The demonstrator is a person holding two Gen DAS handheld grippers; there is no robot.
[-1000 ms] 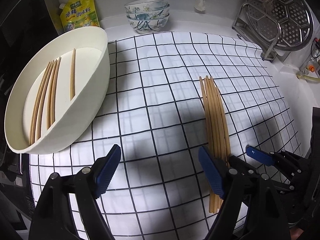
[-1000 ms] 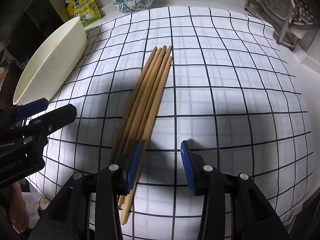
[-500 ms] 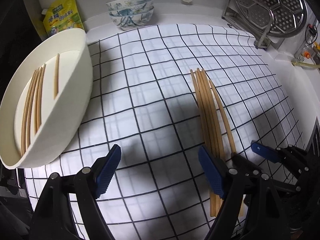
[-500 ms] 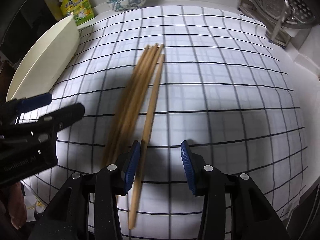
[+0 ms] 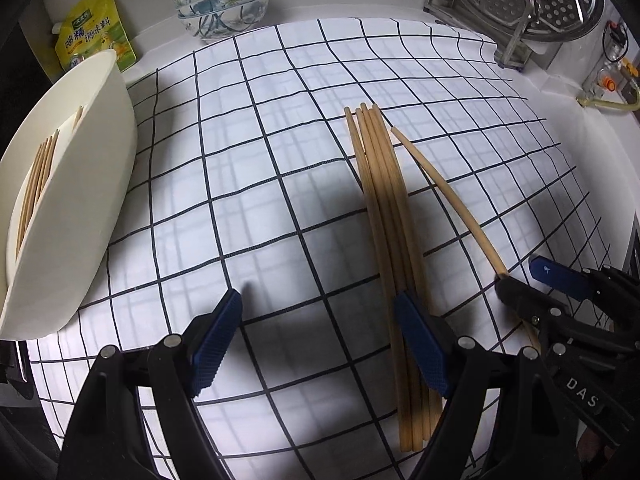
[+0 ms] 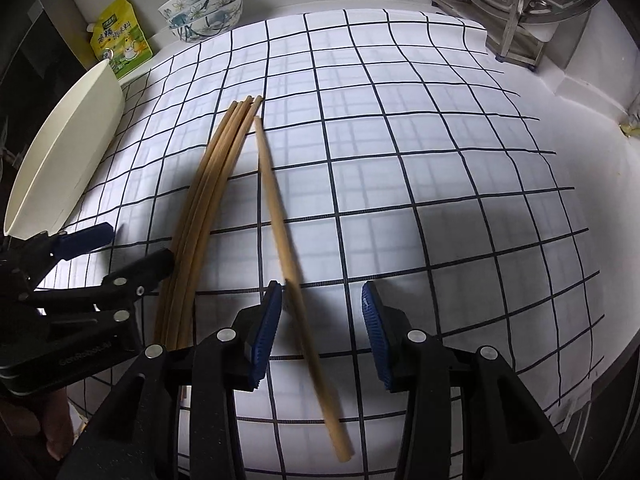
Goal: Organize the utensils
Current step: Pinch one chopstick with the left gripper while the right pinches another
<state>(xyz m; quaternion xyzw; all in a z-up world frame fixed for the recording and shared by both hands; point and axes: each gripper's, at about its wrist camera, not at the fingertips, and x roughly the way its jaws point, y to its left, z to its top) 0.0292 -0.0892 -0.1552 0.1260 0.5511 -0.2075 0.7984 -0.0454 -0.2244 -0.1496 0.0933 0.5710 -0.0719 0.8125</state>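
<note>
Several wooden chopsticks (image 5: 384, 184) lie in a bundle on the checked cloth (image 5: 260, 140). One single chopstick (image 6: 276, 200) has splayed off to the bundle's right. It runs between the jaws of my right gripper (image 6: 320, 332), against the left pad only, and that gripper is open. My left gripper (image 5: 320, 340) is open wide, nothing between its pads, its right finger (image 5: 420, 344) over the bundle's near end. At the left a white oval basin (image 5: 92, 200) holds several chopsticks (image 5: 38, 172).
Stacked patterned bowls (image 5: 222, 0) and a yellow seasoning pouch (image 5: 92, 32) stand at the back left. A steel rack with a perforated steamer plate (image 5: 520, 8) fills the back right corner. In the right wrist view a hand shows at the lower left edge.
One chopstick has swung away from the bundle, its near end now between the right jaws. Both grippers have shifted to the right along the cloth, and the left one has sunk.
</note>
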